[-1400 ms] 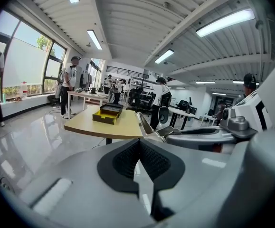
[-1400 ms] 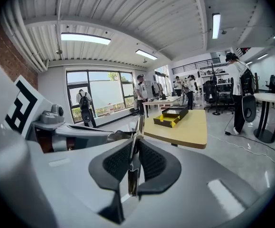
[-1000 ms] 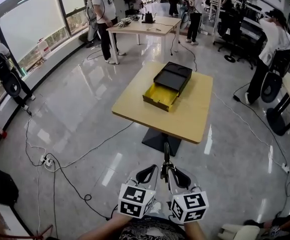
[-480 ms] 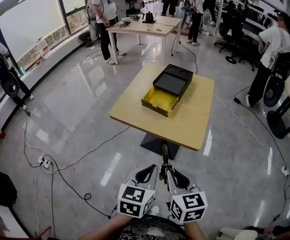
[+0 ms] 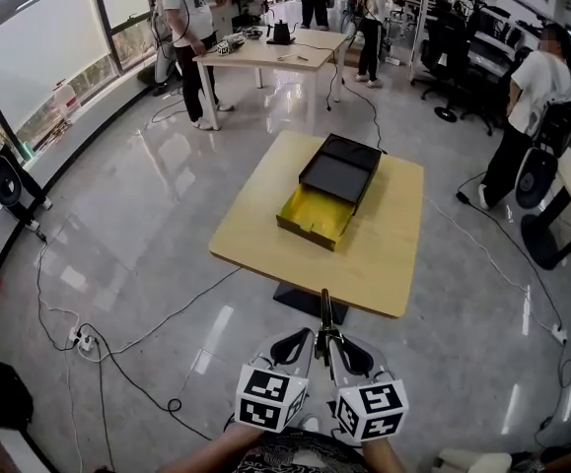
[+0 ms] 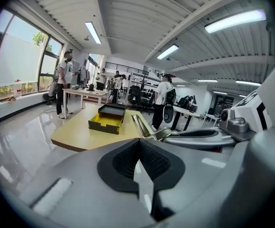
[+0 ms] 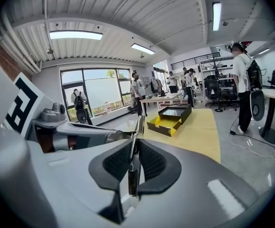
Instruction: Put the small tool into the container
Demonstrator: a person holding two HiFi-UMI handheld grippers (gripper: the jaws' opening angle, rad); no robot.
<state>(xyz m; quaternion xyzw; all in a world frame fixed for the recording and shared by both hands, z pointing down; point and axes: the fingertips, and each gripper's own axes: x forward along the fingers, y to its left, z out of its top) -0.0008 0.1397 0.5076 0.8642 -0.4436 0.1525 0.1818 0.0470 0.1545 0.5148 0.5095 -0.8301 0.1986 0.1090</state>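
the table stands on a glossy floor, with both grippers held side by side short of its near edge, above the floor. the container sits on the table's far half: a black box with a yellow tray pulled out toward the near edge.

right gripper: jaws closed on the tool, a thin metal piece with a dark lower end. in the right gripper view the pads clamp it near that end, and the rest runs up and forward out of the jaws, its tip pointing toward the table. the tool is well apart from the container (it hangs over the floor, just short of the table's near edge).

left gripper: jaws pressed fully together, nothing between the pads in the left gripper view. it sits just beside the right gripper, on the same side of the table.

several persons stand beyond the table's far and right sides.
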